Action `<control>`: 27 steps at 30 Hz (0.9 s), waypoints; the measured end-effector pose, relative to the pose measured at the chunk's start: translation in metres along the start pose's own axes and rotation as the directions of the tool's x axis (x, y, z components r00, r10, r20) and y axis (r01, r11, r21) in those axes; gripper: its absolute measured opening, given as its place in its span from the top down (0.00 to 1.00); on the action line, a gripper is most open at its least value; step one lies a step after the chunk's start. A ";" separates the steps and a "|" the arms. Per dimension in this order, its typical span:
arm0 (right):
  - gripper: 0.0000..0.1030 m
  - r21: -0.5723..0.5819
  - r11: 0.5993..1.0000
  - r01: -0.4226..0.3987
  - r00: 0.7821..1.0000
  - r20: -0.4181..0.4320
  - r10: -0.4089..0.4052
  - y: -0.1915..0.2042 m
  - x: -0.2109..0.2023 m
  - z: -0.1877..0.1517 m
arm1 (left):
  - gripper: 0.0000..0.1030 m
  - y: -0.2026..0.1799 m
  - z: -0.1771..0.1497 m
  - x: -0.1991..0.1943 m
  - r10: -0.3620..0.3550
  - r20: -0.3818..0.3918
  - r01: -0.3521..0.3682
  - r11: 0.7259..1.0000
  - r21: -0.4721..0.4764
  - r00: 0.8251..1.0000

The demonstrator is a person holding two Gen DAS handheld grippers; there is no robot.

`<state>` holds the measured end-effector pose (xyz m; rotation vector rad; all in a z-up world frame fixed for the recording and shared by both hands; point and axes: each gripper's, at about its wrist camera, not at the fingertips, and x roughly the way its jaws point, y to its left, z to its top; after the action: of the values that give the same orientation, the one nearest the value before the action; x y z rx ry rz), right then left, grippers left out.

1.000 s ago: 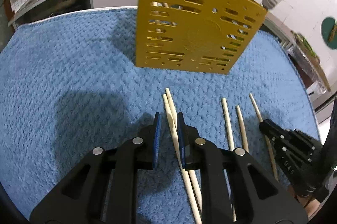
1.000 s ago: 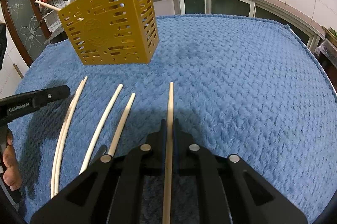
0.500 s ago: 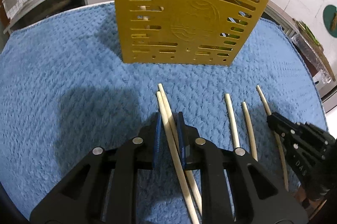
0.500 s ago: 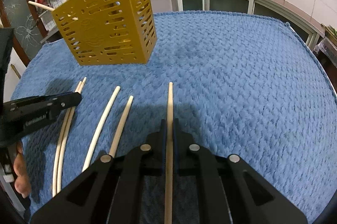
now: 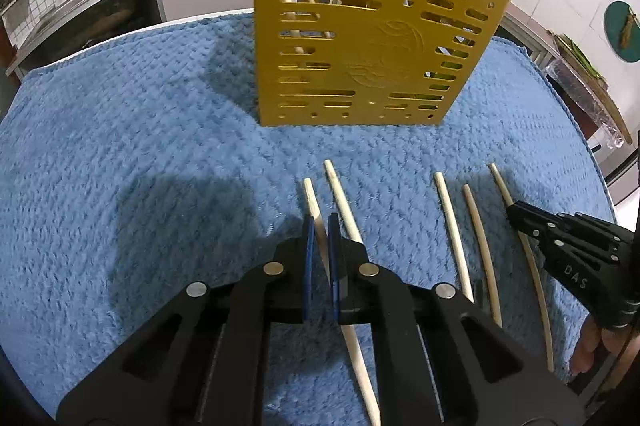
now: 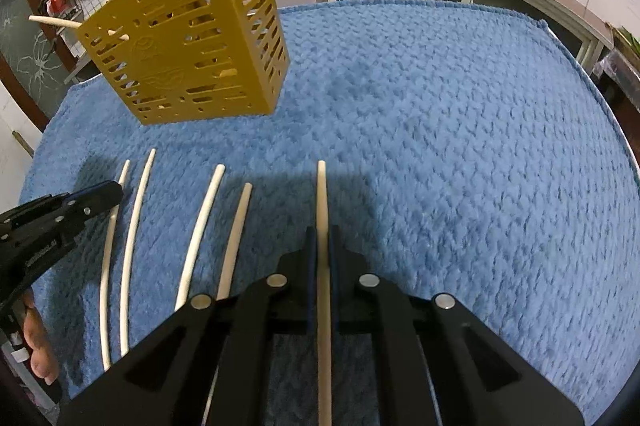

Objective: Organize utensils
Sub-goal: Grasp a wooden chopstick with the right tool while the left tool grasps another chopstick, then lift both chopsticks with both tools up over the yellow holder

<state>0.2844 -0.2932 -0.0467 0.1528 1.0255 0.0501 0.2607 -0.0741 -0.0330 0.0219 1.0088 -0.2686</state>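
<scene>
Left wrist view: the left gripper (image 5: 319,226) has just been closing, and its jaws now pinch one chopstick (image 5: 313,204) low on the shaft; its neighbour (image 5: 345,204) lies just outside the right-hand jaw, apparently free. Lift straight up so that neighbour is not dragged along. The yellow utensil holder (image 5: 360,42) stands ahead of the jaws on the blue towel (image 5: 120,154).

Right wrist view: the right gripper (image 6: 322,232) is clamped on a single chopstick (image 6: 322,194) that runs forward between the jaws. The holder is ahead and left; tip each stick upright before lowering it into a compartment.
</scene>
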 end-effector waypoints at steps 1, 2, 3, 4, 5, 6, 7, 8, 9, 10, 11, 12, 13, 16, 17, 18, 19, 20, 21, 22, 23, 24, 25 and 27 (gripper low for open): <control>0.94 0.001 1.000 0.000 1.000 0.000 0.000 0.000 -0.001 0.000 | 0.95 0.001 -0.001 -0.001 -0.001 0.001 0.001 1.000 0.001 1.000; 0.94 -0.002 1.000 -0.001 1.000 0.002 0.001 0.000 -0.002 0.000 | 0.95 0.003 -0.004 -0.003 0.000 0.004 0.000 1.000 0.002 1.000; 0.94 -0.005 1.000 -0.001 1.000 0.004 0.001 0.001 -0.003 -0.001 | 0.95 0.004 -0.005 -0.004 0.003 0.009 -0.003 1.000 0.005 1.000; 0.94 -0.003 1.000 -0.002 1.000 0.007 0.002 0.000 -0.004 0.000 | 0.95 0.004 -0.006 -0.006 0.003 0.013 -0.003 1.000 0.007 1.000; 0.94 0.001 1.000 -0.004 1.000 0.010 0.004 0.000 -0.004 0.001 | 0.95 0.005 -0.007 -0.007 0.001 0.016 -0.001 1.000 0.008 1.000; 0.94 0.006 1.000 -0.013 1.000 0.017 0.013 -0.001 -0.006 0.001 | 0.95 0.005 -0.007 -0.010 0.000 0.023 0.000 1.000 0.011 1.000; 0.94 0.009 1.000 -0.019 1.000 0.023 0.019 -0.003 -0.007 0.001 | 0.95 0.007 -0.008 -0.013 0.002 0.033 -0.003 1.000 0.015 0.999; 0.94 0.010 1.000 -0.023 0.999 0.033 0.022 -0.003 -0.009 0.001 | 0.95 0.008 -0.009 -0.017 0.005 0.049 -0.006 1.000 0.020 0.999; 0.94 0.010 1.000 -0.024 0.999 0.045 0.024 -0.004 -0.012 0.000 | 0.95 0.008 -0.009 -0.021 0.006 0.060 -0.007 1.000 0.022 0.998; 0.94 0.012 1.000 -0.027 0.998 0.054 0.027 -0.005 -0.014 0.000 | 0.95 0.009 -0.009 -0.025 0.009 0.073 -0.011 1.000 0.025 0.997; 0.94 0.016 0.999 -0.036 0.997 0.065 0.035 -0.005 -0.017 0.000 | 0.95 0.009 -0.009 -0.029 0.012 0.087 -0.015 1.000 0.027 0.996; 0.94 0.020 0.999 -0.044 0.996 0.079 0.042 -0.007 -0.021 -0.001 | 0.95 0.010 -0.009 -0.035 0.012 0.108 -0.015 0.999 0.033 0.994; 0.94 0.022 0.999 -0.047 0.995 0.091 0.045 -0.008 -0.024 -0.001 | 0.95 0.010 -0.009 -0.040 0.013 0.125 -0.018 0.999 0.038 0.992; 0.94 0.013 0.998 -0.061 0.985 0.164 0.058 -0.008 -0.042 -0.003 | 0.95 0.009 -0.009 -0.058 0.031 0.191 -0.043 0.998 0.056 0.981; 0.94 0.011 0.998 -0.068 0.981 0.183 0.064 -0.007 -0.046 -0.003 | 0.95 0.010 -0.009 -0.063 0.033 0.208 -0.046 0.997 0.059 0.978; 0.94 0.011 0.997 -0.075 0.974 0.213 0.071 -0.007 -0.054 -0.004 | 0.95 0.010 -0.008 -0.068 0.030 0.225 -0.045 0.997 0.062 0.974; 0.94 0.011 0.997 -0.080 0.969 0.234 0.075 -0.008 -0.059 -0.004 | 0.95 0.010 -0.008 -0.073 0.030 0.242 -0.047 0.997 0.065 0.970; 0.94 0.012 0.996 -0.088 0.961 0.263 0.081 -0.007 -0.066 -0.005 | 0.95 0.009 -0.007 -0.078 0.033 0.260 -0.052 0.996 0.068 0.965; 0.94 0.014 0.996 -0.093 0.955 0.283 0.085 -0.007 -0.070 -0.005 | 0.95 0.009 -0.007 -0.083 0.040 0.280 -0.063 0.995 0.073 0.959; 0.94 0.015 0.995 -0.102 0.945 0.313 0.093 -0.007 -0.077 -0.005 | 0.95 0.008 -0.007 -0.087 0.048 0.296 -0.074 0.994 0.077 0.954; 0.94 0.013 0.994 -0.107 0.937 0.337 0.096 -0.007 -0.083 -0.005 | 0.95 0.008 -0.007 -0.093 0.054 0.314 -0.084 0.993 0.083 0.948; 0.94 0.007 0.994 -0.106 0.924 0.370 0.096 -0.005 -0.091 -0.004 | 0.95 0.007 -0.007 -0.096 0.054 0.325 -0.086 0.993 0.084 0.944; 0.94 0.001 0.995 -0.104 0.916 0.390 0.095 -0.004 -0.096 -0.005 | 0.95 0.007 -0.007 -0.099 0.054 0.338 -0.088 0.993 0.085 0.940; 0.94 -0.013 0.995 -0.098 0.890 0.446 0.094 0.000 -0.111 -0.004 | 0.96 0.008 -0.006 -0.111 0.055 0.377 -0.092 0.993 0.079 0.925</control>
<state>0.2240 -0.3053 0.0452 0.2131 0.5559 0.0953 0.2018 -0.0421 0.0555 0.0922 0.6123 -0.2406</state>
